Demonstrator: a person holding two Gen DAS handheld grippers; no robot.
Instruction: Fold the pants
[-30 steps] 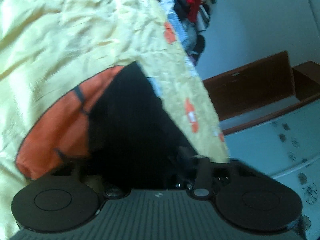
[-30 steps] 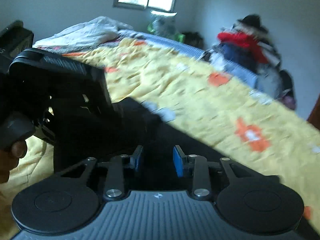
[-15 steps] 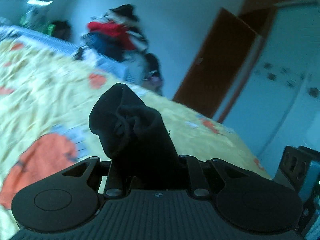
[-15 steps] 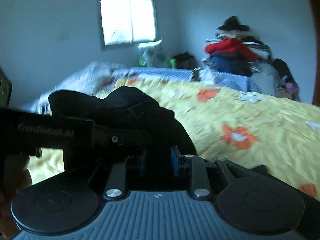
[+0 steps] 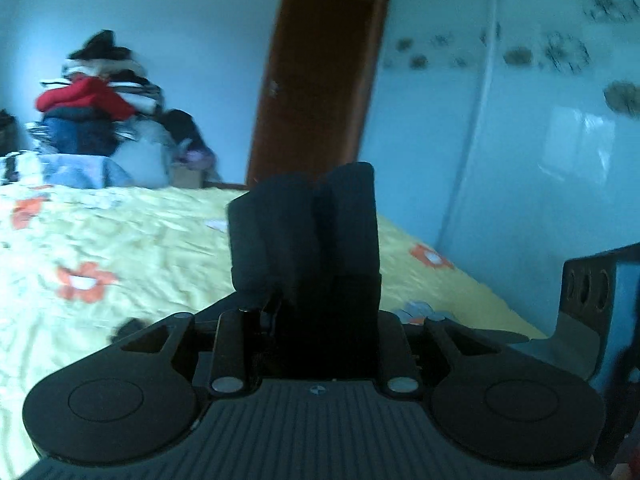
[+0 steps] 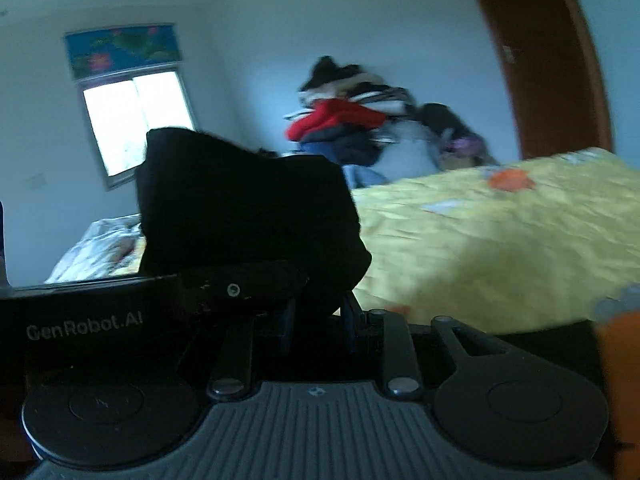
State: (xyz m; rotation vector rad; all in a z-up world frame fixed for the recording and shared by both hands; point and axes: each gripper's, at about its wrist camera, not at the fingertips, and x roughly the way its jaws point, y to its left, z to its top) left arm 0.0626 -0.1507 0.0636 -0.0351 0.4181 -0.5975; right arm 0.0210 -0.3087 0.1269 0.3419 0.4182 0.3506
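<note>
Left wrist view: left gripper (image 5: 316,312) is clamped on a bunched wad of the black pants (image 5: 308,236). Its jaws have just been working, tighter and then slightly wider, with cloth between them throughout. The fabric sticks up and forward out of the jaws, held clear above the yellow flowered bedspread (image 5: 120,248). Beyond: clothes pile (image 5: 96,100) at the far side of the bed, brown door (image 5: 316,76), pale wardrobe front (image 5: 520,140) on the right. The other tool's black body (image 5: 592,292) cuts in at the right edge. Gripper points slightly down across the bed.

Right wrist view: right gripper (image 6: 316,320) is closed on the same black pants (image 6: 248,204); blue pads barely show, cloth fills the gap. Its jaws closed a little further just now, then held. The left tool's black housing (image 6: 88,320), lettered "GenRobot.AI", crosses just in front on the left, blocking the lower pants. Behind: window (image 6: 136,120), clothes pile (image 6: 352,120), yellow bedspread (image 6: 500,232). Frame is motion-blurred.
</note>
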